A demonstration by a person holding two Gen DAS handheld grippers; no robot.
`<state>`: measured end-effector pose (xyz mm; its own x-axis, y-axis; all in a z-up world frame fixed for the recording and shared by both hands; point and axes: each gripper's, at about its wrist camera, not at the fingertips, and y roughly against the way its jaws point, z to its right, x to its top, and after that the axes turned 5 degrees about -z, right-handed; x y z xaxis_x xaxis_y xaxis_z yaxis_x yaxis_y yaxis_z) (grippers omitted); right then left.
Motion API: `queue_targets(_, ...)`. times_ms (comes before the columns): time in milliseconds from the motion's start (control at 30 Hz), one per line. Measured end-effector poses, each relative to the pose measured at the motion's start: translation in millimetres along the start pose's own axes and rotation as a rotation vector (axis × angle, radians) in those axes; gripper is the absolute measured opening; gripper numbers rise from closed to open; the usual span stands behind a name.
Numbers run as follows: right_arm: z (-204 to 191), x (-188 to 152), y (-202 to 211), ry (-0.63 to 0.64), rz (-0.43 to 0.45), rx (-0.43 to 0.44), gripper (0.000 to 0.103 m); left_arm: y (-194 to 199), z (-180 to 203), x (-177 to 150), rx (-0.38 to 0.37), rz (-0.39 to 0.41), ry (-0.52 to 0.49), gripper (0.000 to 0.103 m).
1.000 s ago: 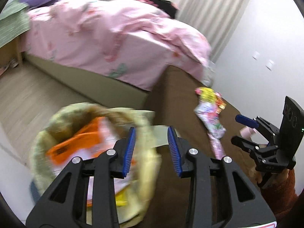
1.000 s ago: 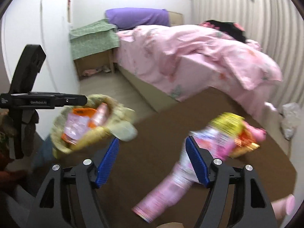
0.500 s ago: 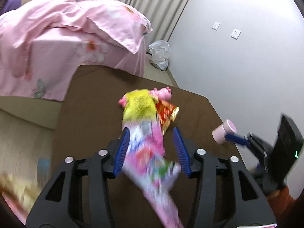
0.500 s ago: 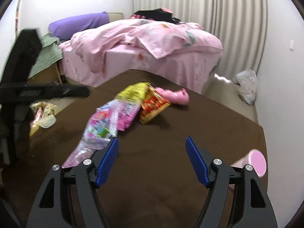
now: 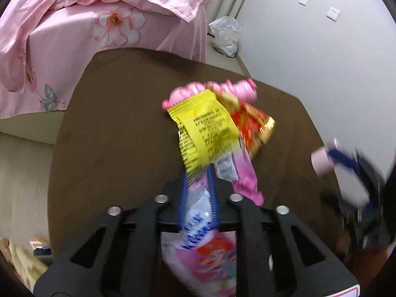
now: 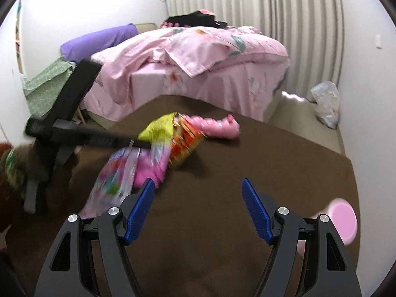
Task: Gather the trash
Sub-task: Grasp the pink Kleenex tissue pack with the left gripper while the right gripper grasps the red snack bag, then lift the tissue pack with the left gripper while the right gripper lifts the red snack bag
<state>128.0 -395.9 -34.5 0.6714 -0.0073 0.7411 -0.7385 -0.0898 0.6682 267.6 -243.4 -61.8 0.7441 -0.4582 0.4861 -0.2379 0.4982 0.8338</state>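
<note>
- My left gripper (image 5: 198,193) has just been closing; its fingers clamp the pink-white wrapper (image 5: 200,225), at six o'clock of the wrapper pile (image 5: 210,131) on the brown counter (image 5: 111,136).
- My right gripper (image 6: 198,208) fingers are spread, empty.
- Pink cup (image 6: 342,219) at four o'clock; I can't tell its contents.

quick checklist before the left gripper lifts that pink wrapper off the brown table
1. Left hand-held gripper closed on the pink cartoon wrapper: ok, its jaws have just been closing and the pads pinch the wrapper.
2. Wrapper free of the pile: not ok, the yellow packet overlaps its far end and may drag along.
3. Red packet and pink toy clear of the grip: ok.
4. Right hand-held gripper empty and ready: ok, jaws wide open over bare brown table.
5. Pink cup out of the lift path: ok, it sits off by the right hand-held gripper.
6. Trash basket in reach: cannot tell.
</note>
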Motion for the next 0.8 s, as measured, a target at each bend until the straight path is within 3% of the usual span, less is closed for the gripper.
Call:
queue_targets(167,-5,26,-27,0.024,0.004,-0.018,0.069,23,-4,-45,-0.022,-0.027,0.018,0.013)
queue_targets(333,-5,52,-68,0.073,-0.032,-0.063,0.069,50,-8,-64,-0.057,0.037,0.05,0.013)
queue_targets(467,9,64,-98,0.014,-0.094,0.001,0.065,66,-14,-66,-0.091,0.067,0.083,0.025)
queue_targets(600,17,57,-111,-0.047,-0.171,0.126,0.041,79,-17,-71,-0.066,0.098,0.092,0.027)
queue_targets(633,18,53,-110,-0.067,-0.186,0.161,0.028,83,-19,-74,-0.063,0.107,0.102,0.027)
queue_targets(700,19,46,-99,-0.079,-0.173,0.175,0.021,87,-24,-79,-0.061,0.12,0.117,0.029)
queue_targets(733,17,41,-92,-0.075,-0.17,0.178,0.013,89,-26,-82,-0.06,0.125,0.124,0.031)
queue_targets(800,13,34,-77,-0.069,-0.159,0.156,0.011,92,-29,-87,-0.054,0.133,0.13,0.034)
